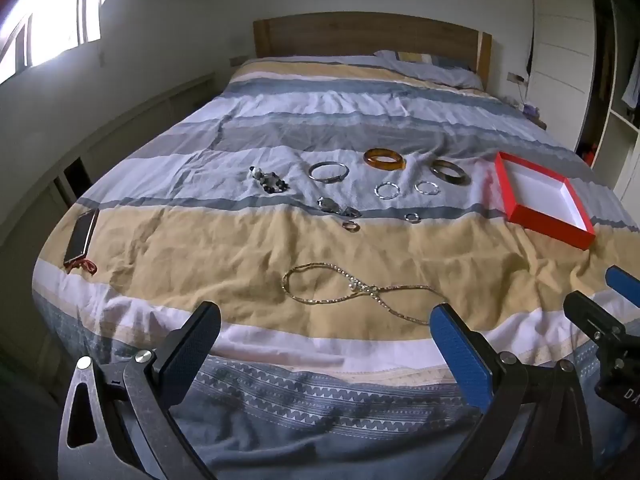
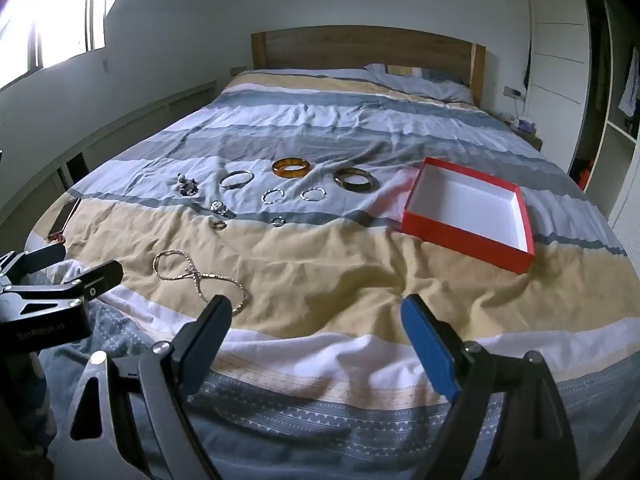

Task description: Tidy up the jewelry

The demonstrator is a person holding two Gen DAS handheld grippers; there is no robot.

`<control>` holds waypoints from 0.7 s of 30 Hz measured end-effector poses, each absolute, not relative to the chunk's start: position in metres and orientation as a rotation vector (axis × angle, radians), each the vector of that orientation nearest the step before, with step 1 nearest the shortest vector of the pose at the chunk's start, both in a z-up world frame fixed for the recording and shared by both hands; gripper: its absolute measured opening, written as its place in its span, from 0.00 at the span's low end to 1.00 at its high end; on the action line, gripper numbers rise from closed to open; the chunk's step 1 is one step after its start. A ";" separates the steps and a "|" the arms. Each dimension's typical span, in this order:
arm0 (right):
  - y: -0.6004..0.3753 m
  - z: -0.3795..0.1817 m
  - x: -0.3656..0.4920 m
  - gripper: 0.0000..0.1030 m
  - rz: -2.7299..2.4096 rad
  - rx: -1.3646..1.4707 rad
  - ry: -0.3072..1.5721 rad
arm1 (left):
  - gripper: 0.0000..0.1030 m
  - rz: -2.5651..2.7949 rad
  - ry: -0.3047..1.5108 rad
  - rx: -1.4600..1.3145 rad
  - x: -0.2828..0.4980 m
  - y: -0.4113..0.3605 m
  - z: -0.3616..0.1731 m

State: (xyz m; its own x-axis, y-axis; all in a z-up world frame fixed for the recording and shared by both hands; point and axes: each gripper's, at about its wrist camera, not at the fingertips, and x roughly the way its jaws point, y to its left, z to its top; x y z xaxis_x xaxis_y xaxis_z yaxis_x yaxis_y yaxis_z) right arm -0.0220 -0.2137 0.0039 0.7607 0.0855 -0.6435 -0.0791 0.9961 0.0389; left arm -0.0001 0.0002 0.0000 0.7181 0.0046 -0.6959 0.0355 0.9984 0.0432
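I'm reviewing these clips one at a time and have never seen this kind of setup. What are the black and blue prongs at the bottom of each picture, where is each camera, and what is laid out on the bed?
No robot here: a person carries a two-finger gripper in each hand, each with a camera looking forward along its fingers. The prongs are those fingers. One picture comes from the left gripper, the other from the right gripper. Both are wide open and hold nothing.

On the striped bedspread lies jewelry: a gold chain necklace nearest, small rings, two thin silver hoops, a silver bangle, an amber bangle, a dark bangle and a beaded piece. An empty red box with a white inside sits to the right, a phone at the left edge.
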 end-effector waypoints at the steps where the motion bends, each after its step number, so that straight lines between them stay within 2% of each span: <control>1: -0.214 0.004 -0.022 0.84 0.091 0.012 0.700 | 0.99 -0.016 0.764 0.069 -0.001 -0.001 0.000; 21: -0.216 0.002 -0.021 0.84 0.087 0.019 0.700 | 0.99 -0.039 0.817 0.026 0.002 0.000 -0.008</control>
